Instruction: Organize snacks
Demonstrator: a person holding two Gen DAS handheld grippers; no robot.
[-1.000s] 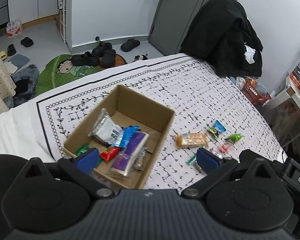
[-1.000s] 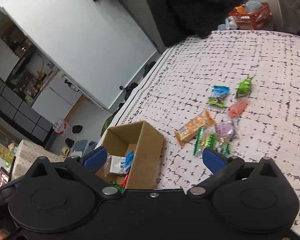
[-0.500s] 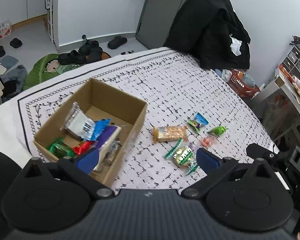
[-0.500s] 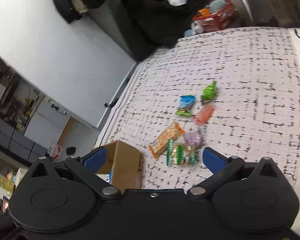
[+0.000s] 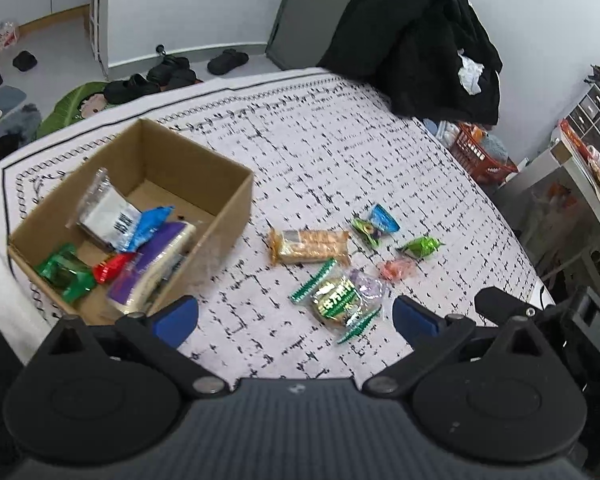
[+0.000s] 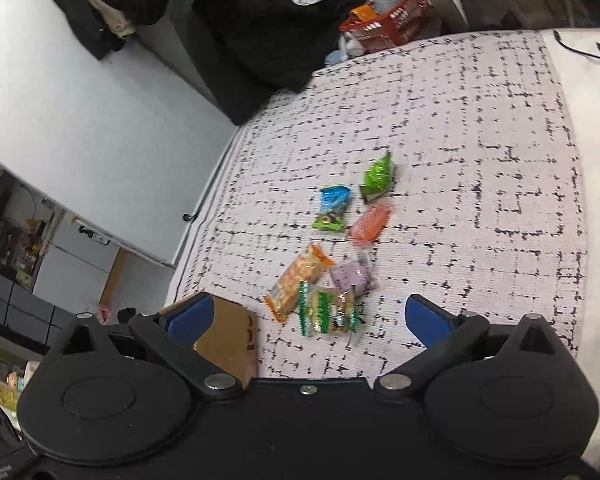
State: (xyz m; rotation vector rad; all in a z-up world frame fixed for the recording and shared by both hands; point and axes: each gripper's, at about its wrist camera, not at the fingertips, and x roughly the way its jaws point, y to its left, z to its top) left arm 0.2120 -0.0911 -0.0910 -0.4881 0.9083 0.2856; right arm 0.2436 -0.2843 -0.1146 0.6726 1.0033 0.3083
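both the left claw [image 5: 295,316] and right claw [image 6: 307,316] hover wide open, holding nothing, above the bench [image 5: 320,152] with its black-and-white patterned cloth. right of the open brown cardboard box [image 5: 204,164], which holds several packets, lie the loose snacks: the long orange cracker packet [image 5: 310,245] nearest it, the round green-edged foil packet [image 5: 336,300] just beside that.

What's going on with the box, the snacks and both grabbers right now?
Box: open, partly filled with snacks.
Cracker pack: flat on the cloth, outside the box.
Green-edged pack: on the cloth, overlapping a purple one.
Left gripper: open, empty.
Right gripper: open, empty.
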